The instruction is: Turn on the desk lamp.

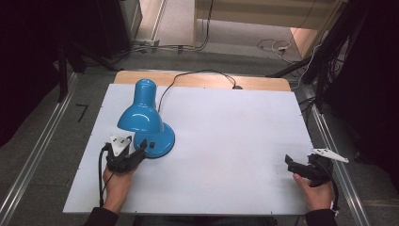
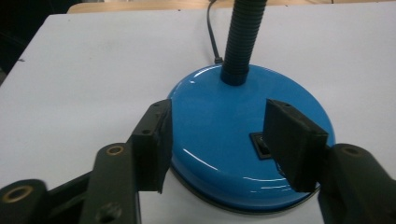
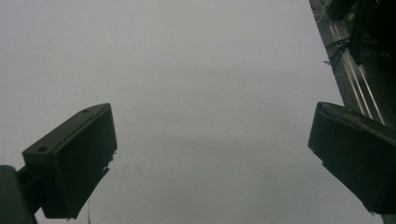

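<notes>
The left tool (image 2: 217, 140) is held spread at the round base of the glossy blue gooseneck desk lamp (image 1: 143, 120), seemingly untouched; the right tool (image 1: 297, 165), spread, is held well right of it.

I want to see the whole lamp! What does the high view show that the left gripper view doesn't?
The high view alone shows the lamp's blue shade, the right hand-held gripper open at the table's right edge, and the person's hands. The left gripper view alone shows the ribbed black neck and the black switch up close. Both show the round blue base, its black cord, the white table and the open left hand-held gripper at the base.
</notes>
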A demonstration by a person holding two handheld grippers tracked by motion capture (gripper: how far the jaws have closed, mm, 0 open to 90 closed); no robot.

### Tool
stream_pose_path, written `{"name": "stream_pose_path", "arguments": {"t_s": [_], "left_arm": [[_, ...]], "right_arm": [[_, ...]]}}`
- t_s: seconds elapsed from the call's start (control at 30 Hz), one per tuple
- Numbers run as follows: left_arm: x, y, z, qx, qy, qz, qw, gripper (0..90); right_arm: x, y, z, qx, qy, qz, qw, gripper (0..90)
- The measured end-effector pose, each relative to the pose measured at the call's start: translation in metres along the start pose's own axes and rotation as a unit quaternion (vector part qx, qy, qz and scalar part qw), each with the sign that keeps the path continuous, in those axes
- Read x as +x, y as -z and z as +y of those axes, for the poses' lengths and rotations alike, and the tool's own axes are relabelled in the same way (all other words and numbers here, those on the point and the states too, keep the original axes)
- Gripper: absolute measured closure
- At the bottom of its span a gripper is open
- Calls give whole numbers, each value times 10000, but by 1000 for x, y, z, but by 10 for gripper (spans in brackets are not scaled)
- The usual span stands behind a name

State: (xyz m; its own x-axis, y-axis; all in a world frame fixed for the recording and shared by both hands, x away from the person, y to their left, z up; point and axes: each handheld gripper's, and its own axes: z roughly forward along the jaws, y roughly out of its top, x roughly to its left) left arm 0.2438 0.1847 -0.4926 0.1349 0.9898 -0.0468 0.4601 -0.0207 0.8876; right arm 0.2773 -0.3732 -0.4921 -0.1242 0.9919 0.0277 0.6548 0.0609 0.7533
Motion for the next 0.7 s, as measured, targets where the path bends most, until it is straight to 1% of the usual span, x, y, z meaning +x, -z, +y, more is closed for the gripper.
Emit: {"name": "stream_pose_path", "arguments": {"t_s": [0.03, 0.1, 0.23, 0.27, 0.37, 0.43, 0.47, 0.5, 0.53, 0.63, 0.7], "left_arm": [[0, 0, 0, 0, 0, 0, 10000, 507], [-3, -2, 0, 5, -74, -52, 10000, 560], [-5, -4, -1, 49, -105, -112, 9999, 659], [-6, -5, -1, 54, -107, -176, 9998, 693], [-7, -7, -1, 54, -92, -228, 9997, 829], [-7, -8, -1, 79, -95, -317, 9994, 886], [-7, -8, -1, 79, -95, -317, 9994, 899], [-8, -9, -1, 87, -119, -373, 9992, 900], [-8, -9, -2, 73, -163, -389, 9991, 900], [-11, -10, -2, 48, -213, -450, 9987, 900], [-13, -11, -2, 29, -217, -464, 9987, 900]], "right_arm": [[0, 0, 0, 3, -1, -4, 10000, 0], [0, 0, 0, 18, 6, 7, 10000, 0], [0, 0, 0, 18, 7, -4, 10000, 0], [0, 0, 0, 19, 4, -1, 10000, 0], [0, 0, 0, 21, -4, 0, 10000, 0], [-1, -1, 0, 22, 5, 0, 10000, 0], [-1, 0, 0, 23, 1, -7, 10000, 0], [-1, -1, 0, 17, 9, -6, 10000, 0], [-1, -1, 0, 17, 6, -6, 10000, 0], [-1, -1, 0, 15, 6, -2, 10000, 0], [-1, -1, 0, 17, 4, -1, 10000, 0]]}}
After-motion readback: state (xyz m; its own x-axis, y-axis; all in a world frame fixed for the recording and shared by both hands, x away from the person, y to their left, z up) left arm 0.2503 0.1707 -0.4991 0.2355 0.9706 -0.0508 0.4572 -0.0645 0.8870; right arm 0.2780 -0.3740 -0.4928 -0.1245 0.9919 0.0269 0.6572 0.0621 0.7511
